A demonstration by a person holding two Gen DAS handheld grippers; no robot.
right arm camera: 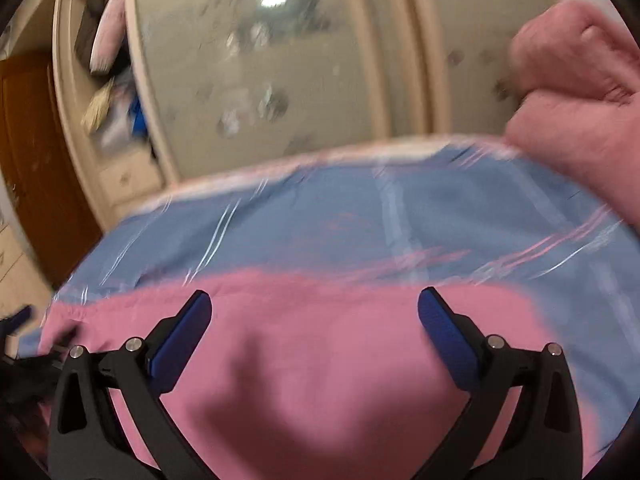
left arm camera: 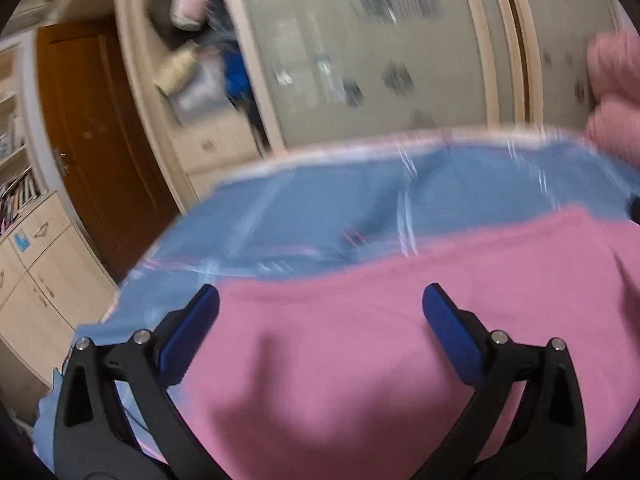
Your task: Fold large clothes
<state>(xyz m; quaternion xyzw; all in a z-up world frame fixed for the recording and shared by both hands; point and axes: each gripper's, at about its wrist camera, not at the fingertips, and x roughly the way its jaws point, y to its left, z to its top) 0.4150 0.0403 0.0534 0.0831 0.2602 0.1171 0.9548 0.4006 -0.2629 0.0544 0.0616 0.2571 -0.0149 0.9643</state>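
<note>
A pink garment (left arm camera: 360, 340) lies spread on a blue bed sheet (left arm camera: 320, 208); it also shows in the right wrist view (right arm camera: 320, 340) on the same sheet (right arm camera: 320, 220). My left gripper (left arm camera: 320, 304) is open, its blue-padded fingers hovering wide apart above the pink cloth, holding nothing. My right gripper (right arm camera: 314, 304) is open too, above the pink cloth near its far edge, holding nothing. The left gripper's tip (right arm camera: 18, 318) shows at the left edge of the right wrist view. Both views are blurred by motion.
A wardrobe with frosted sliding doors (left arm camera: 360, 40) stands behind the bed, with an open section holding bundles (left arm camera: 192, 60). A brown door (left arm camera: 92, 128) and cream drawers (left arm camera: 44, 264) are at the left. A pink pillow (right arm camera: 580, 92) lies at the bed's right.
</note>
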